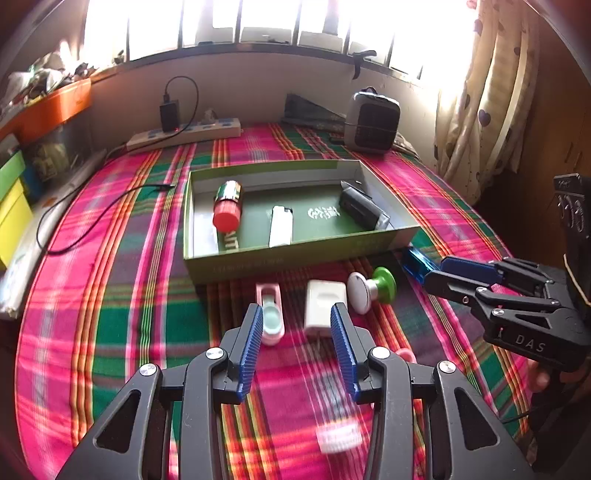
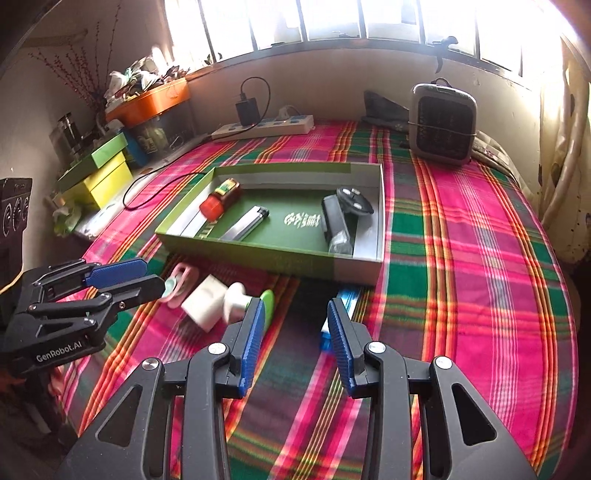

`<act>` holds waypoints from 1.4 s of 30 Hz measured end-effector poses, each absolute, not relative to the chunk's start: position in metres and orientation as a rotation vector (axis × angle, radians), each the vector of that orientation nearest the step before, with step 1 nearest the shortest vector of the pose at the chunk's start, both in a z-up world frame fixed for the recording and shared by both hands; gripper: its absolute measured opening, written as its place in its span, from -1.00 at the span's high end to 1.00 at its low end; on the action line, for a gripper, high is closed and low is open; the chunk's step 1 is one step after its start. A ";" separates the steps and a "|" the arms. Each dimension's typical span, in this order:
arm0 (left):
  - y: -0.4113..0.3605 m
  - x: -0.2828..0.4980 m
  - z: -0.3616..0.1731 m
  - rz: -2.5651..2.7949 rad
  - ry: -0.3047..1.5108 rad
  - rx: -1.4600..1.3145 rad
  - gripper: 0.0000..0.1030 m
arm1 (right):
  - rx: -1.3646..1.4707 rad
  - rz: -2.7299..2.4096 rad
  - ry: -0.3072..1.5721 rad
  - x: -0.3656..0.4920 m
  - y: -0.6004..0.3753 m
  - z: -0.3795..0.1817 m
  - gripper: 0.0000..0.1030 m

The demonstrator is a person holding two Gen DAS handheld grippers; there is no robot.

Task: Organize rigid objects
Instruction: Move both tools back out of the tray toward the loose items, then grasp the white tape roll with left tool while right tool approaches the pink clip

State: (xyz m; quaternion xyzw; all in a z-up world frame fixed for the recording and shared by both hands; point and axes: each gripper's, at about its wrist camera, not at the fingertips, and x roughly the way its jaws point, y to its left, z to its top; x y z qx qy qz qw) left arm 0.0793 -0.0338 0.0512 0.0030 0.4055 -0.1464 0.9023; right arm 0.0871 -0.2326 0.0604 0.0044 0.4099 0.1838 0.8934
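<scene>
Plaid bedspread (image 1: 122, 236) under a bright barred window (image 1: 258, 22), with a half-filled green box (image 1: 295, 254) at its middle.

Left tongs (image 1: 295, 325) and right tongs (image 2: 295, 325) both stand partly open and hold nothing. In the box lie a red-capped bottle (image 1: 227, 206), a white lighter (image 1: 280, 225) and a dark device (image 1: 364, 206). Loose in front of it, in a close row: a pink case (image 1: 270, 314), a white adapter (image 1: 325, 304), a white-and-green knob (image 1: 371, 291) and a blue clear piece (image 2: 341, 306). The left tongs seem aimed between case and adapter; best to centre on one item, close across its narrow sides, and lift clear of its neighbours. Along the wall sit a power strip (image 1: 184, 133), a small heater (image 1: 371, 122) and curtains (image 1: 480, 103).
</scene>
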 end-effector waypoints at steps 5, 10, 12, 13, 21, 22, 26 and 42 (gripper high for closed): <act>-0.028 0.061 0.049 -0.310 0.835 0.002 0.15 | 0.027 0.381 0.851 0.074 -0.233 0.055 0.23; -0.025 0.045 0.044 -0.315 0.843 -0.001 0.13 | 0.031 0.391 0.841 0.061 -0.229 0.052 0.16; -0.025 0.040 0.041 -0.318 0.845 -0.007 0.13 | 0.022 0.391 0.835 0.056 -0.228 0.050 0.16; -0.026 0.038 0.040 -0.323 0.849 -0.010 0.13 | 0.022 0.387 0.834 0.054 -0.227 0.049 0.16; -0.035 0.027 0.025 -0.351 0.892 0.003 0.13 | 0.043 0.385 0.841 0.042 -0.227 0.043 0.16; -0.036 0.025 0.023 -0.351 0.895 0.002 0.13 | 0.046 0.384 0.839 0.041 -0.227 0.043 0.16; -0.039 0.025 0.016 -0.352 0.911 0.002 0.13 | 0.052 0.383 0.834 0.036 -0.226 0.043 0.16; -0.023 0.029 0.009 -0.297 0.888 0.003 0.48 | 0.040 0.418 0.849 0.035 -0.210 0.036 0.16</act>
